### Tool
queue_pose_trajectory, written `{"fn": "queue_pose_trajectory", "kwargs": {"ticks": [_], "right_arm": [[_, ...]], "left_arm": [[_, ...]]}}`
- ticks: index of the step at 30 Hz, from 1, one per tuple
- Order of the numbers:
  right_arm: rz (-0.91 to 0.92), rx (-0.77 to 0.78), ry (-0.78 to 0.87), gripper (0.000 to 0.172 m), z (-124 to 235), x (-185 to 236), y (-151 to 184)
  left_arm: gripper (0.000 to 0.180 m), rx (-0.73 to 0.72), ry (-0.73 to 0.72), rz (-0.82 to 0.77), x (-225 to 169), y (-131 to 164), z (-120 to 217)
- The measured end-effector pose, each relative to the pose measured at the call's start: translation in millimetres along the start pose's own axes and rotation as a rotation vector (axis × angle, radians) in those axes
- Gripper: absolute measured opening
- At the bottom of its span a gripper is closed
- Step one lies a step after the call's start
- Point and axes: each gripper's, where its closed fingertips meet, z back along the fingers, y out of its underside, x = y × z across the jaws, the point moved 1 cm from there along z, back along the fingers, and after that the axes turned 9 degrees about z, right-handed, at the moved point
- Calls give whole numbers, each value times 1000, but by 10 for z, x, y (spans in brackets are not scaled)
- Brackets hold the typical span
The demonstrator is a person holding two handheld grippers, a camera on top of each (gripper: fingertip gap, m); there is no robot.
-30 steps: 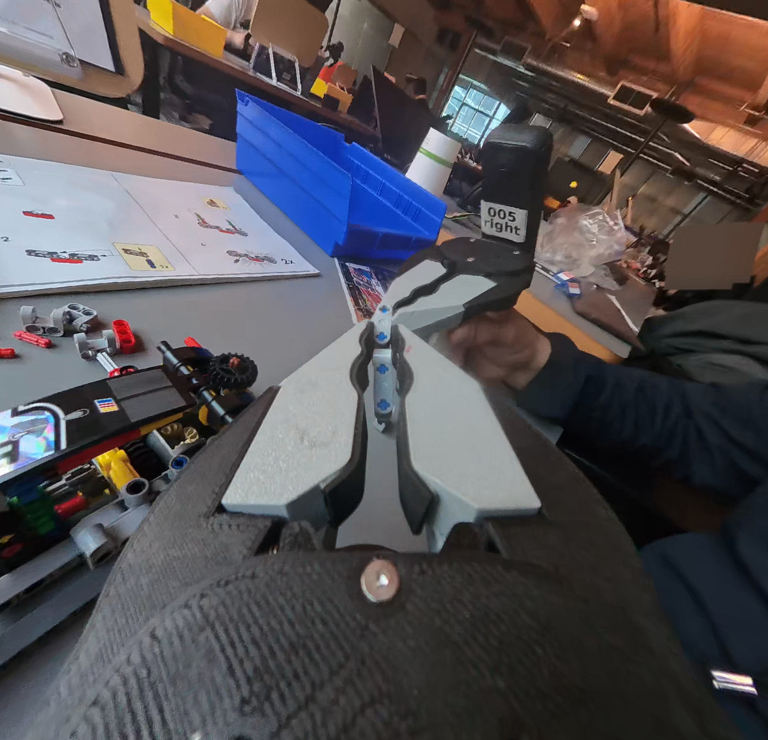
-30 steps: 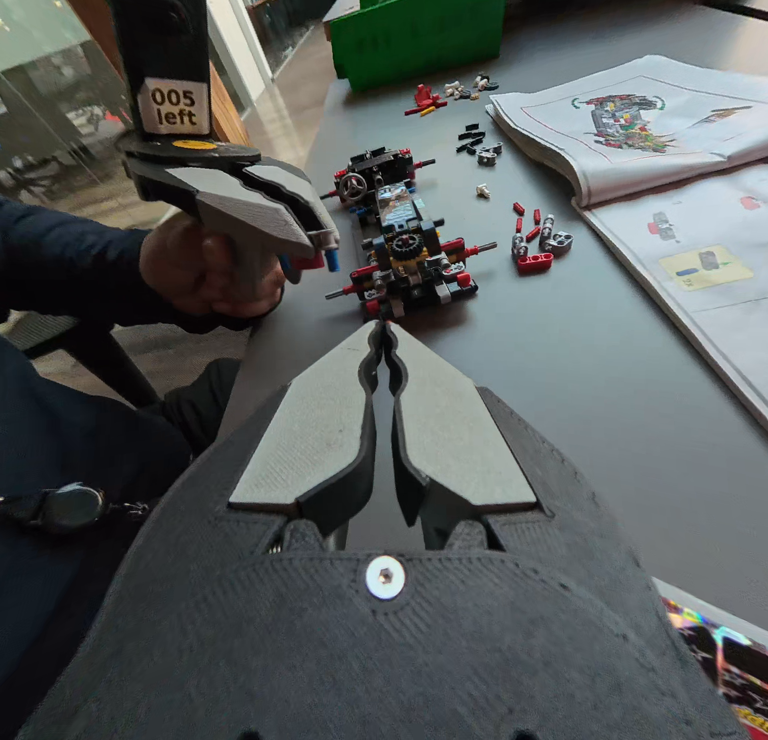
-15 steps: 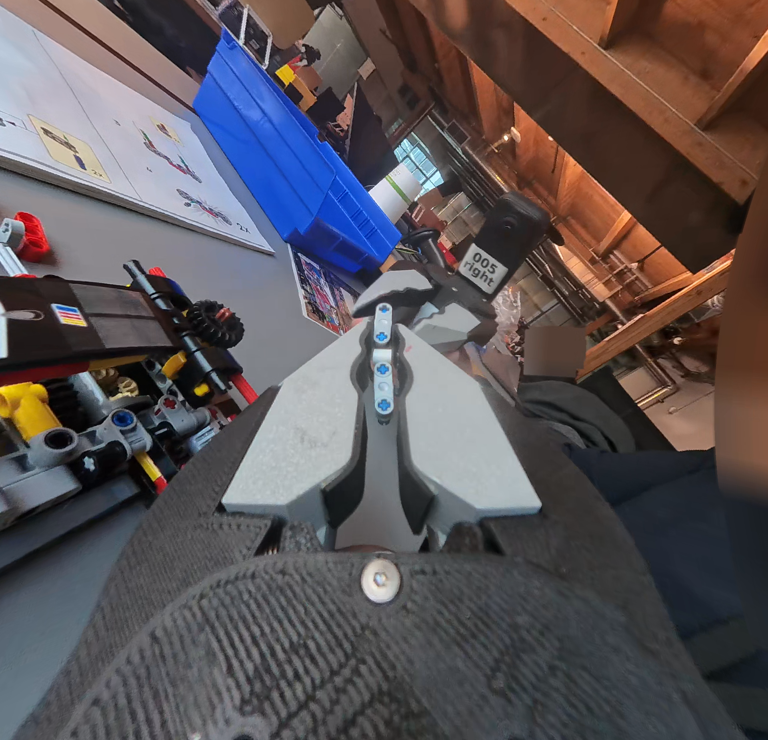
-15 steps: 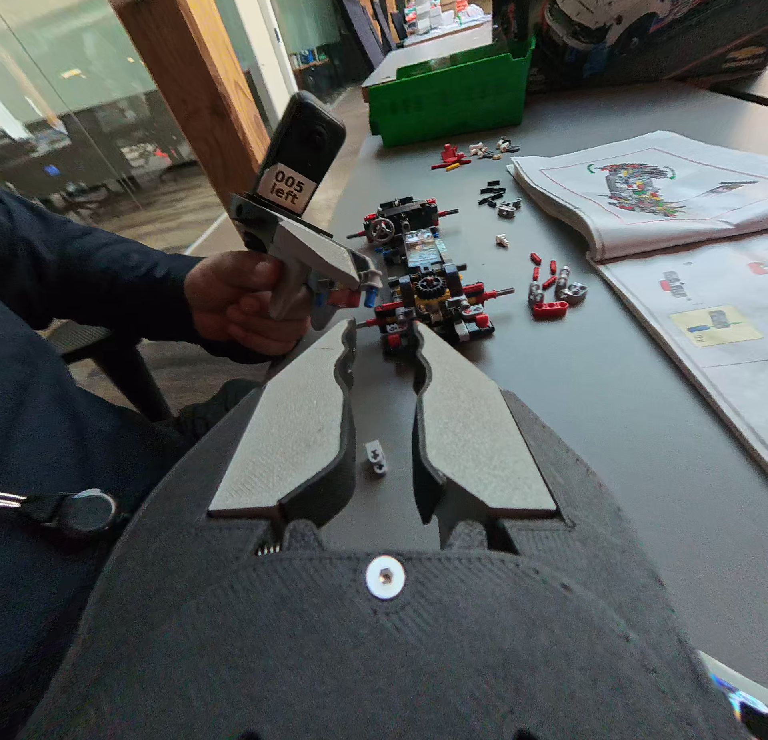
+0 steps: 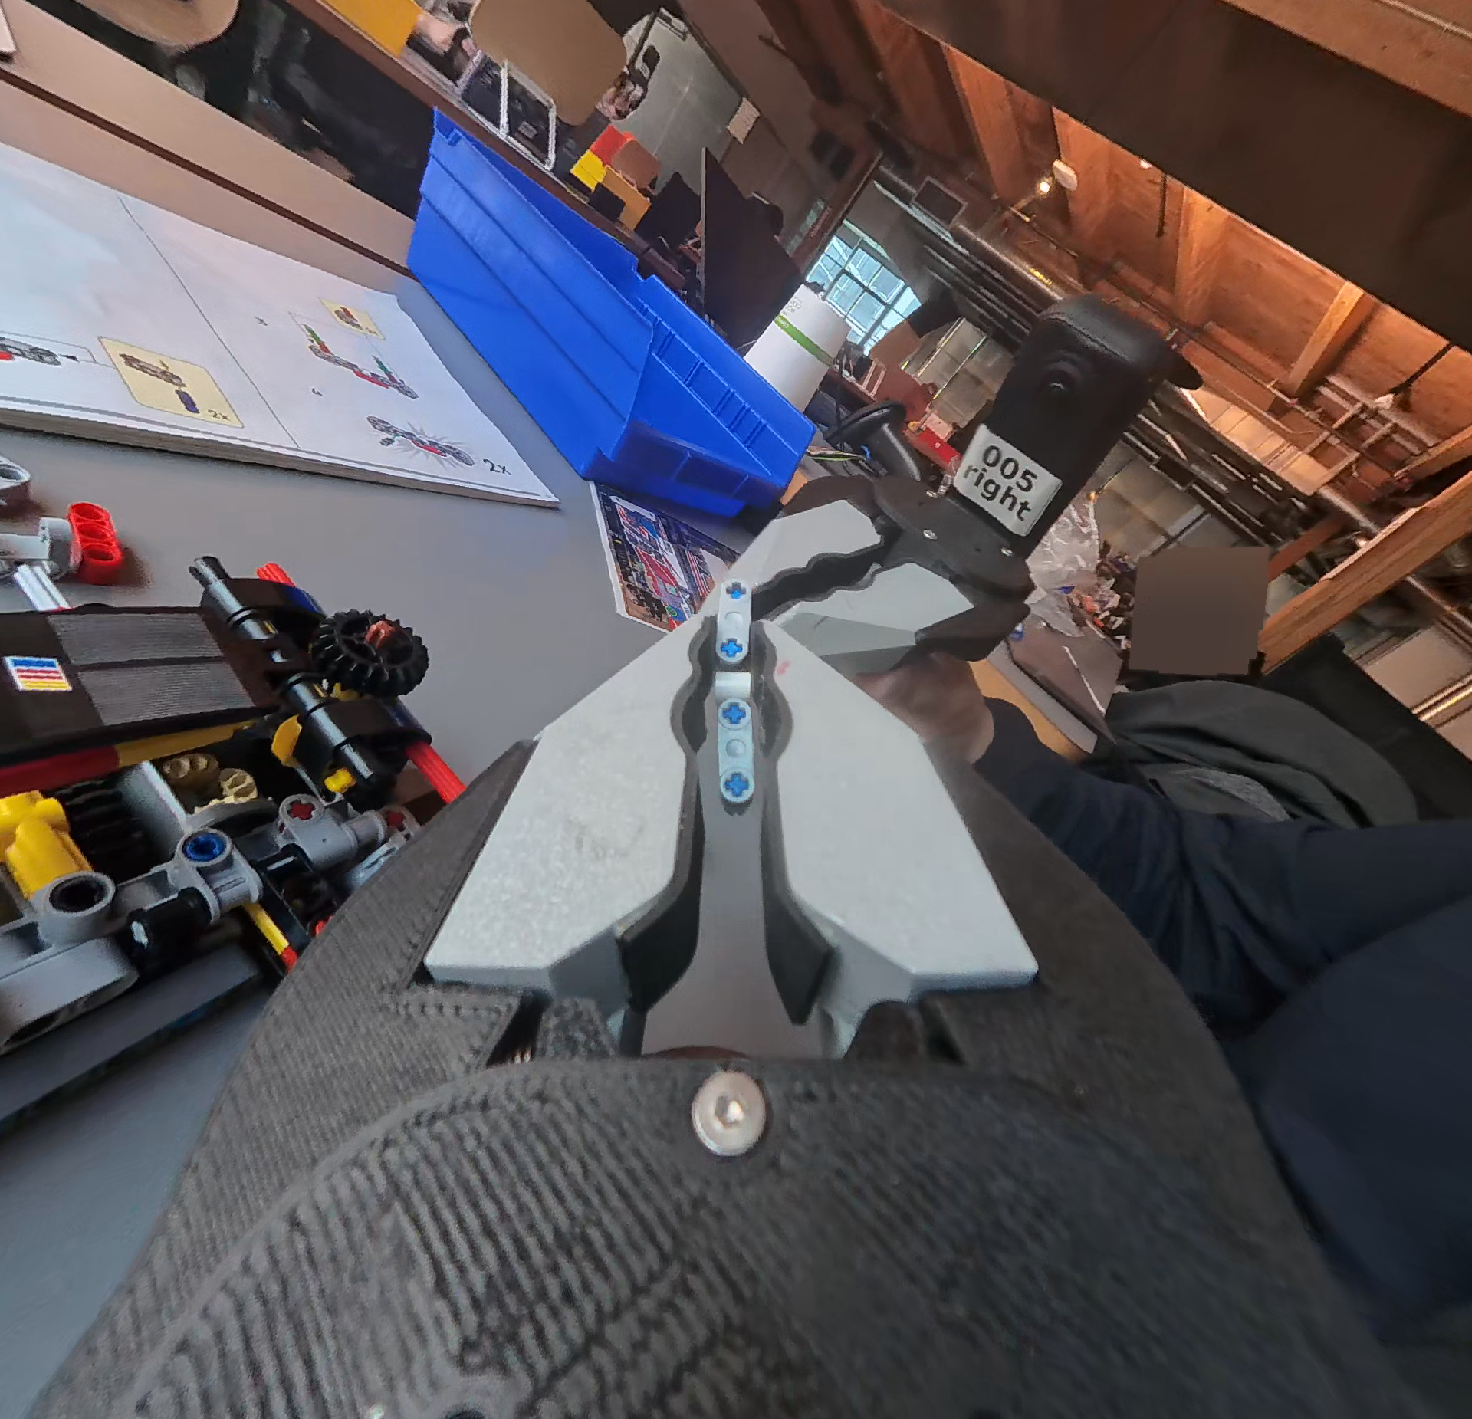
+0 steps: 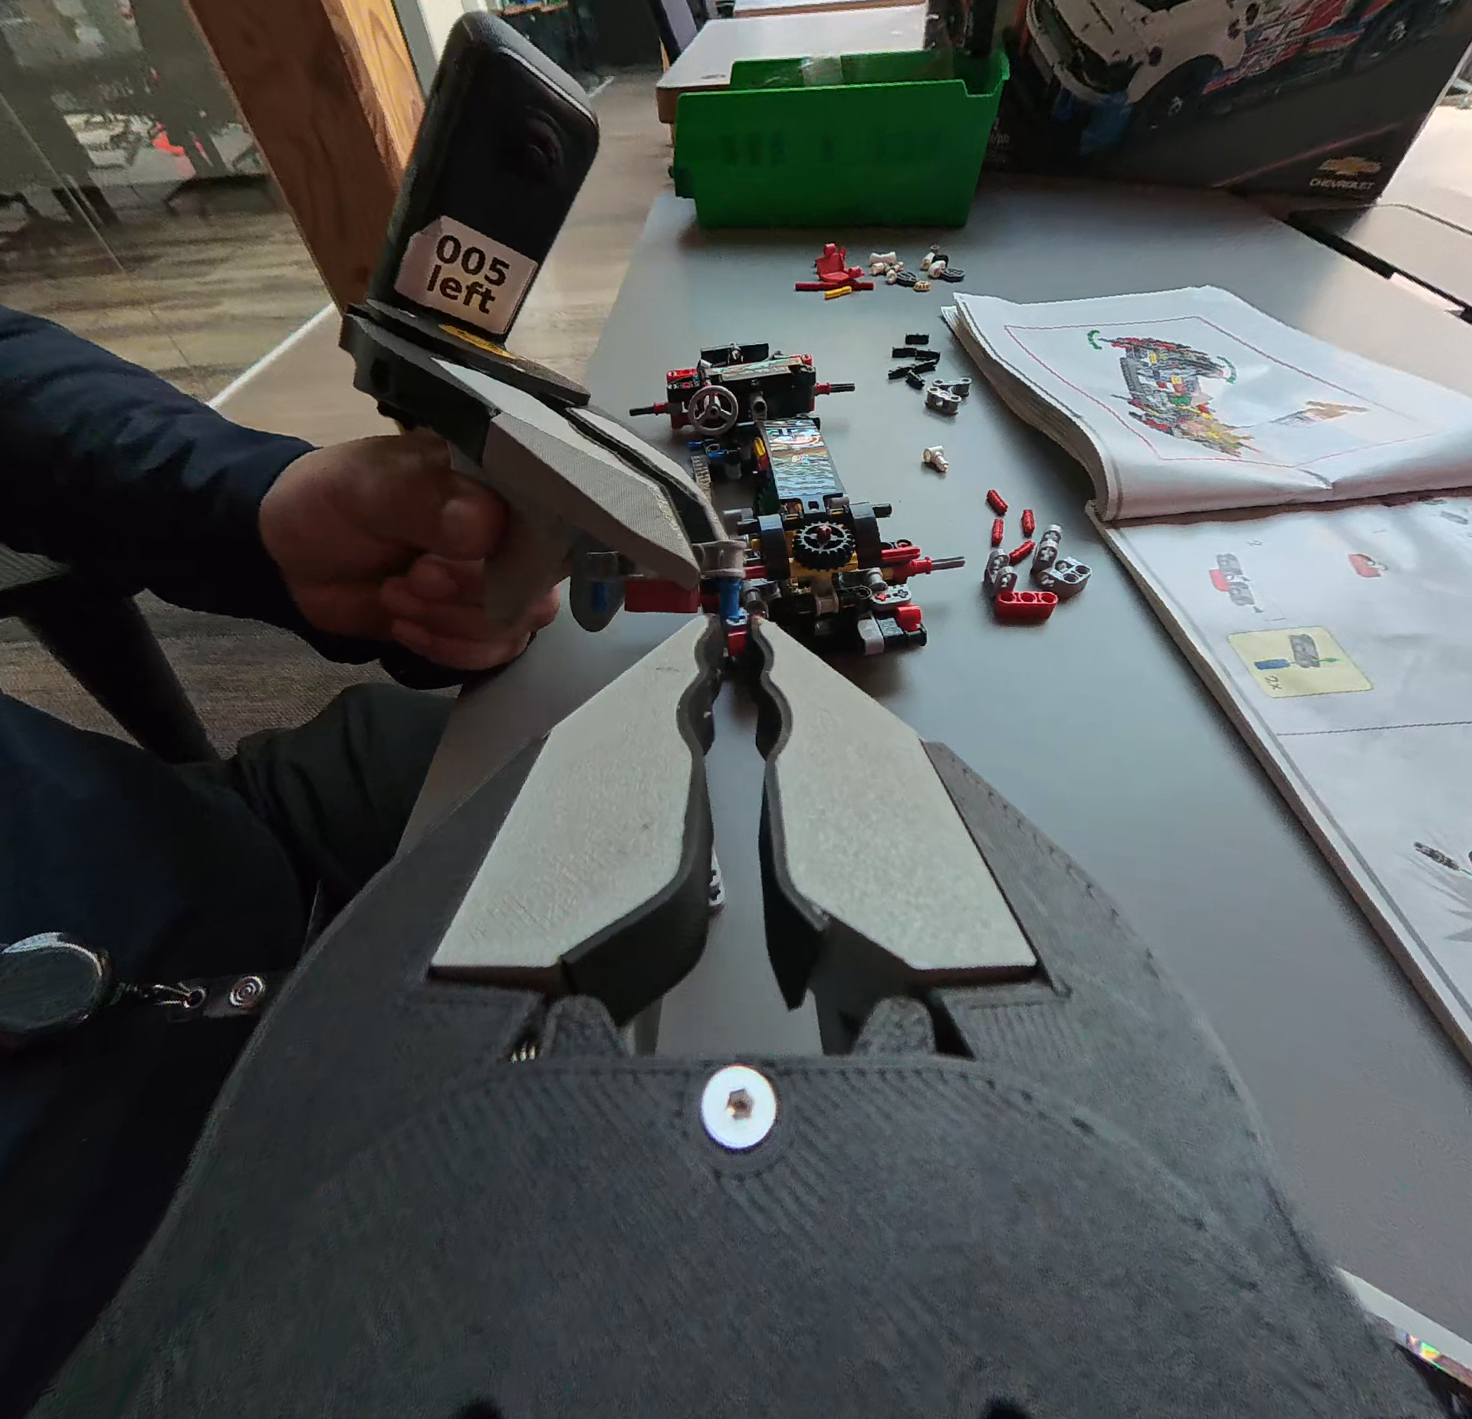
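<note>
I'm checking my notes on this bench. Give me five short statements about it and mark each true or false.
1. The left gripper is clamped on a grey beam with blue pins. True.
2. The bin at the far end of the table is yellow. False: it is green.
3. The manual lies open. True.
4. The model is held up in the air. False: it rests on the table.
5. A blue bin sits past the manual's corner in the left wrist view. True.

Grey table [image 6: 1035, 743] under chassis [image 6: 804, 520], booklet [image 6: 1274, 441], bins [image 6: 828, 146].
</note>
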Motion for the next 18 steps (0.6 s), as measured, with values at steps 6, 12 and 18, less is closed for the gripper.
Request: {"fn": "queue_pose_trajectory", "kwargs": {"ticks": [6,12,18], "right_arm": [[-9,3,-21,2,10,30,0],[28,-10,21,0,18,4,-41],[54,3,2,1,42,38,-42]], "left_arm": [[5,19,-13,-17,6,26,2],[5,51,-28,-10,30,65,-17],[6,114,13,9,-14,140,-40]]}}
